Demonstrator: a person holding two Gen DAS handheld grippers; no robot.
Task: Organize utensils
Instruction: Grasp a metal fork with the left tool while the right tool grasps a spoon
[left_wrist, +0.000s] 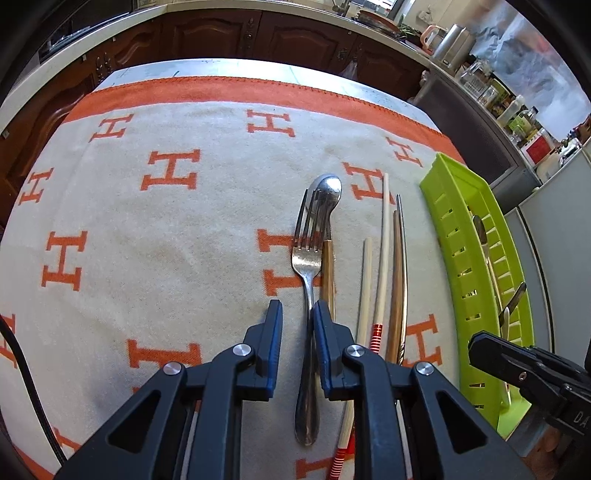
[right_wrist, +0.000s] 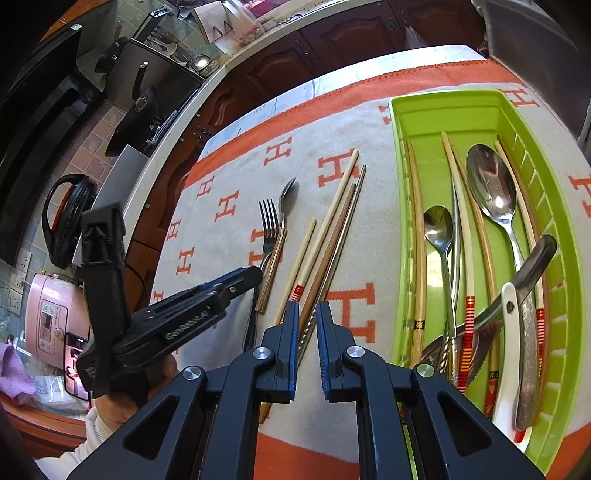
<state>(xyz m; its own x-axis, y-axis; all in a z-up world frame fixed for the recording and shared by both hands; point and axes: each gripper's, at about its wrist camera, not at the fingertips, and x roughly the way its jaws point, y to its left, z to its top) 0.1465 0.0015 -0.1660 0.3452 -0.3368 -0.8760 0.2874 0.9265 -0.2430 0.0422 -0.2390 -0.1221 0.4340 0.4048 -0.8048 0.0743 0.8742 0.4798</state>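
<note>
Your left claw (left_wrist: 297, 308) hangs tilted steeply down over the fork (left_wrist: 306, 258), its jaws a narrow slot apart and holding nothing. The fork's handle runs straight through that slot, hard against the jaw on the tray side, so the long axis already lines up with the way the claw points. I judge that a short drop and a squeeze will take it, with no need to roll the wrist. The tines point away from you and lie over the bowl of a spoon (left_wrist: 328, 188), so expect the spoon to shift when the fork lifts.

Your right claw (right_wrist: 307, 308) is empty too, jaws drawn almost together. It sits nearer the green tray (right_wrist: 402, 206), above the loose chopsticks (right_wrist: 332, 229), with the metal one showing through its gap. They lie side by side and nearly parallel to the tray's long wall.

Fork and spoon lie farther from the tray than the chopsticks do, so the left claw is the nearer one for them, and the fork's way to the tray crosses over the chopsticks.

The tray already holds spoons, chopsticks and a white-handled piece lying slantwise across them; the room left is mostly along its near wall. On the fork's side away from the tray, the patterned cloth (left_wrist: 166, 258) is bare and the table edge is well off.
</note>
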